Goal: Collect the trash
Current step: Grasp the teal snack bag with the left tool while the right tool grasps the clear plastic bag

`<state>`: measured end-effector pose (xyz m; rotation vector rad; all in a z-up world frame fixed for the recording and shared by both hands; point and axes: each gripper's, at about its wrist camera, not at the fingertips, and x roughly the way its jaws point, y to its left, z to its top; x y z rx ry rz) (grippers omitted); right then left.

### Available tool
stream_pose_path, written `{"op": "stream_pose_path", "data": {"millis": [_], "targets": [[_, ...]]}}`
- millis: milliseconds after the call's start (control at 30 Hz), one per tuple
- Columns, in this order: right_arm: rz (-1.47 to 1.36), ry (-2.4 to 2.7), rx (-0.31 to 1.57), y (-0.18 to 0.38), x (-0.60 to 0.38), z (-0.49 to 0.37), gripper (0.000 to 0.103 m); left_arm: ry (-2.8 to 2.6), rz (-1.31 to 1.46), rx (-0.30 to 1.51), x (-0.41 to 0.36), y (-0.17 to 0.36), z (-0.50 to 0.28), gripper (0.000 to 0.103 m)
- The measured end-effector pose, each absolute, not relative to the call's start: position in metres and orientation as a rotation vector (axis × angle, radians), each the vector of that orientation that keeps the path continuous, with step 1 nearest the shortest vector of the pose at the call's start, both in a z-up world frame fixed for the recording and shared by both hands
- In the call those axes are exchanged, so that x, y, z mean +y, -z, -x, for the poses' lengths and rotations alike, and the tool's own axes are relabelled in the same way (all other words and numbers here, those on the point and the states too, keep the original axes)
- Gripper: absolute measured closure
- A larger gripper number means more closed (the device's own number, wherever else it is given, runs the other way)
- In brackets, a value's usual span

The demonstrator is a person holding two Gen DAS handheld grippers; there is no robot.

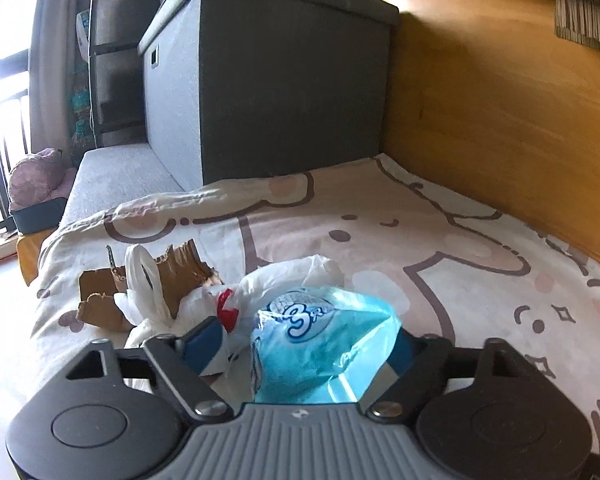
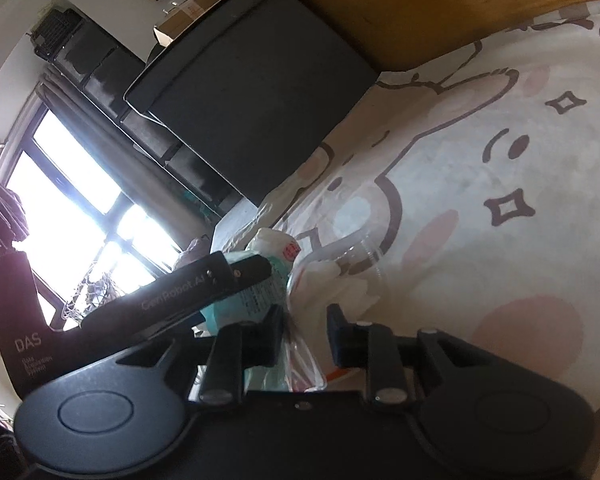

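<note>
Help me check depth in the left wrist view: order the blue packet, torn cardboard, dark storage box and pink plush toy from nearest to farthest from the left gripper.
1. Blue packet, between the left gripper fingers.
2. Torn cardboard, ahead left on the bedsheet.
3. Dark storage box, straight ahead.
4. Pink plush toy, far left by the window.

Daylight poured in from the window (image 2: 72, 204), blown out to pure white in both views. The dark storage box (image 1: 284, 80) sat in shade, details lost. Fisheye bending curved the edges hard; the right wrist view was tilted and softly blurred.
</note>
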<state>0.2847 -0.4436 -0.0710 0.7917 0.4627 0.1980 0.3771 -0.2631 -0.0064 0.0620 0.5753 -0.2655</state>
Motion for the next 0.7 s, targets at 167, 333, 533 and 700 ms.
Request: {"op": "stream_pose_path", "data": {"millis": [167, 333, 533, 700], "targets": [[-0.769, -0.198, 0.479, 0.072, -0.435, -0.287, 0.085, 0.277, -0.085, 0.606, -0.264, 0.01, -0.376, 0.045], [-0.758, -0.204, 0.482, 0.07, -0.435, -0.285, 0.09, 0.293, -0.109, 0.585, -0.258, 0.004, -0.364, 0.049], [-0.654, -0.212, 0.479, 0.058, -0.423, -0.279, 0.094, 0.324, -0.096, 0.579, -0.238, -0.01, -0.336, 0.049], [-0.576, -0.178, 0.469, 0.047, -0.416, -0.269, 0.094, 0.32, -0.078, 0.576, -0.218, -0.023, -0.317, 0.049]]}}
